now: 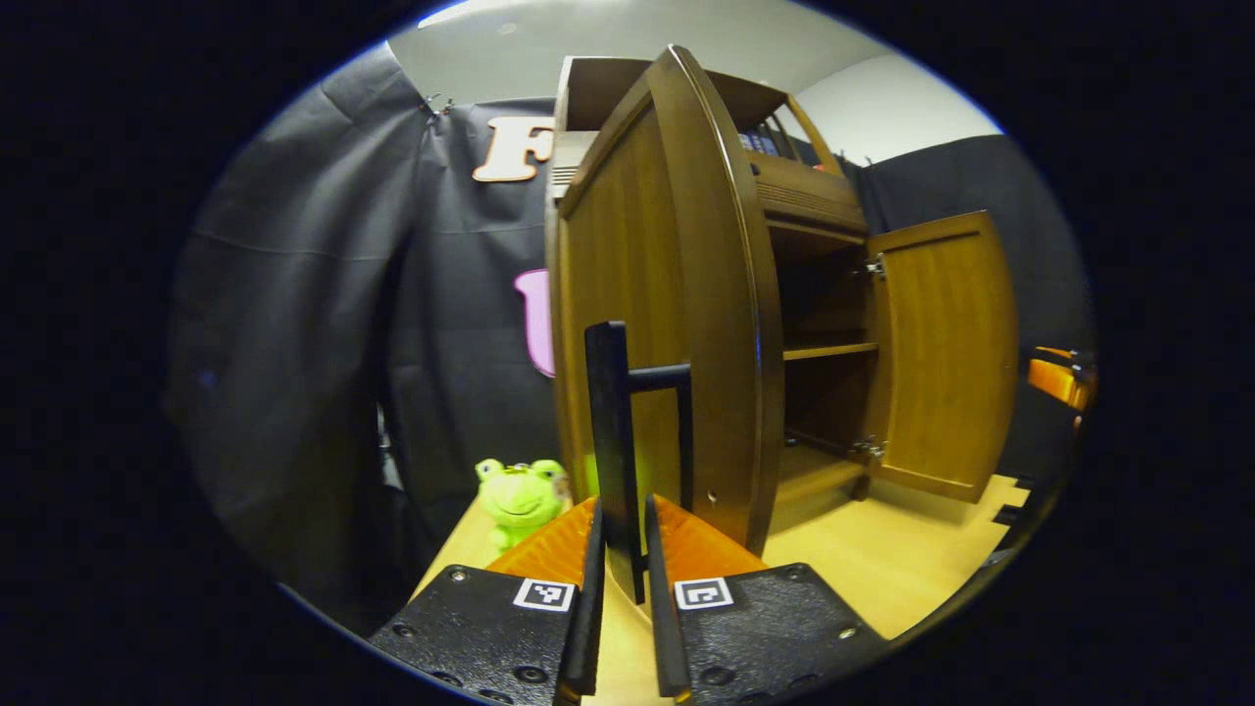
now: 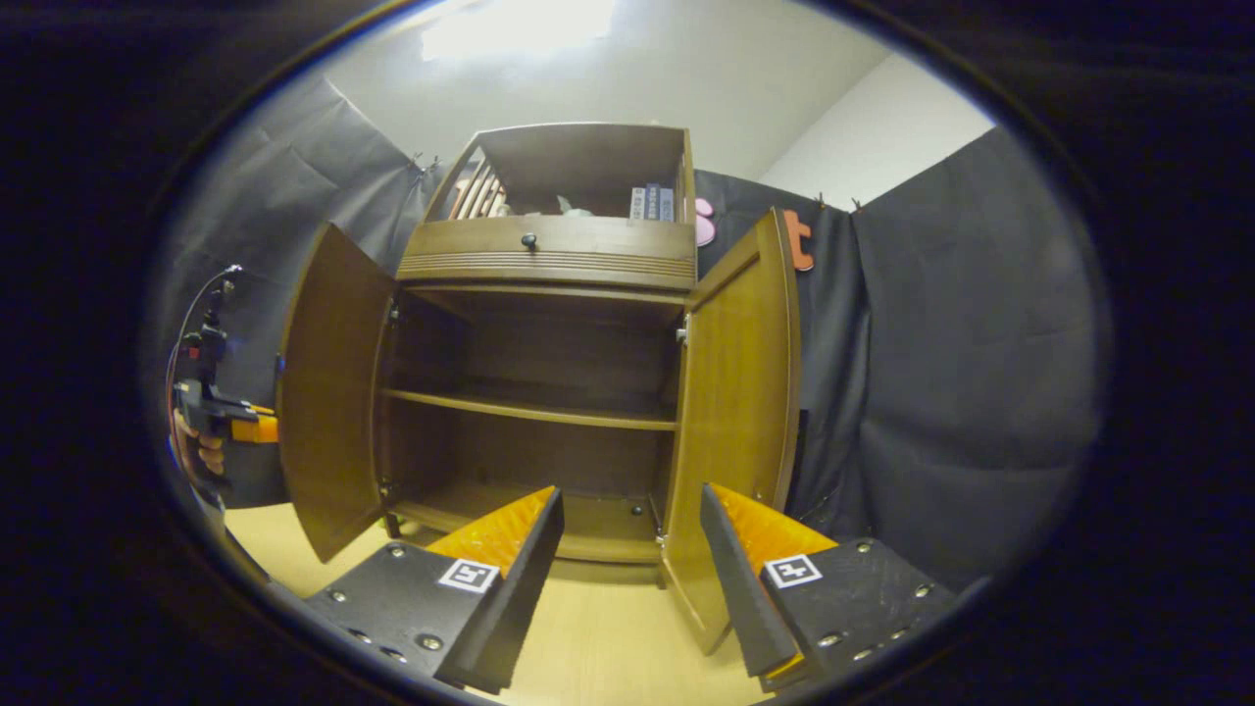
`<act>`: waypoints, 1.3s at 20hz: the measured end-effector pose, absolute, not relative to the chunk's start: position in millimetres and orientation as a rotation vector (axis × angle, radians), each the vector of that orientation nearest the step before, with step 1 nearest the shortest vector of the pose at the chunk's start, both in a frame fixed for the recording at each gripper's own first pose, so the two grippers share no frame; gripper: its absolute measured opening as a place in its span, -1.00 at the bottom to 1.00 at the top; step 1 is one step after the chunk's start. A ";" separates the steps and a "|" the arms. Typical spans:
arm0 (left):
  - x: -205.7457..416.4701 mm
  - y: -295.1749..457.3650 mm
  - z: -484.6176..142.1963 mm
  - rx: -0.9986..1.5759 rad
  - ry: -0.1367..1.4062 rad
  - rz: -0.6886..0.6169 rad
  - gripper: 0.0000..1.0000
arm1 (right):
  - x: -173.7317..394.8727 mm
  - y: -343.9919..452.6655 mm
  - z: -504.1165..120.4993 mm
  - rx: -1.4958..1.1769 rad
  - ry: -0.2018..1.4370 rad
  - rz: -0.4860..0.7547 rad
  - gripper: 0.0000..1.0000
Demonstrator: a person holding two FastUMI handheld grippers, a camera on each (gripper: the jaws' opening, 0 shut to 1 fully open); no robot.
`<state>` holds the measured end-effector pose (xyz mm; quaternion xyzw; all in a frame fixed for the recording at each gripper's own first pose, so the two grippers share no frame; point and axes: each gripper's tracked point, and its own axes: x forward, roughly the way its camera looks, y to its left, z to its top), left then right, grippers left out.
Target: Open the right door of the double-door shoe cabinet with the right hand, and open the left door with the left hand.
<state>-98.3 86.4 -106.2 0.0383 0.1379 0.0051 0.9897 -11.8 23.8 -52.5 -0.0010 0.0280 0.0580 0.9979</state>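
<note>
Both doors of the shoe cabinet (image 2: 549, 294) stood swung wide at frame centre.

The left door (image 1: 677, 294) filled the middle of the left gripper view, edge-on; the left gripper (image 1: 620, 574) clenched its black handle (image 1: 613, 441), the handle's lower end hidden between the fingers. The right door (image 2: 735, 412) hung open beside the released right gripper (image 2: 627, 579). A green frog toy (image 1: 520, 495) sat lower left.

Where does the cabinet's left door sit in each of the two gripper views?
Left gripper view: the left door stands at centre, seen nearly edge-on and swung open, with its black handle between the left gripper fingers.
Right gripper view: the same door is at left, swung wide open, with the left gripper beside it.
Shared landmark: the middle shelf inside the shoe cabinet.
</note>
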 end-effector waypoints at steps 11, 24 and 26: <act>-103.9 143.7 -105.9 -0.042 0.261 -0.097 -0.63 | -4.1 36.7 -65.8 0.041 0.102 0.135 0.67; -121.2 157.4 -95.9 -0.190 0.247 -0.111 -0.05 | -2.8 52.0 -64.1 0.041 0.115 0.162 0.67; -128.9 165.8 -98.1 -0.186 0.252 -0.089 0.13 | -5.1 53.3 -62.5 0.036 0.112 0.167 0.62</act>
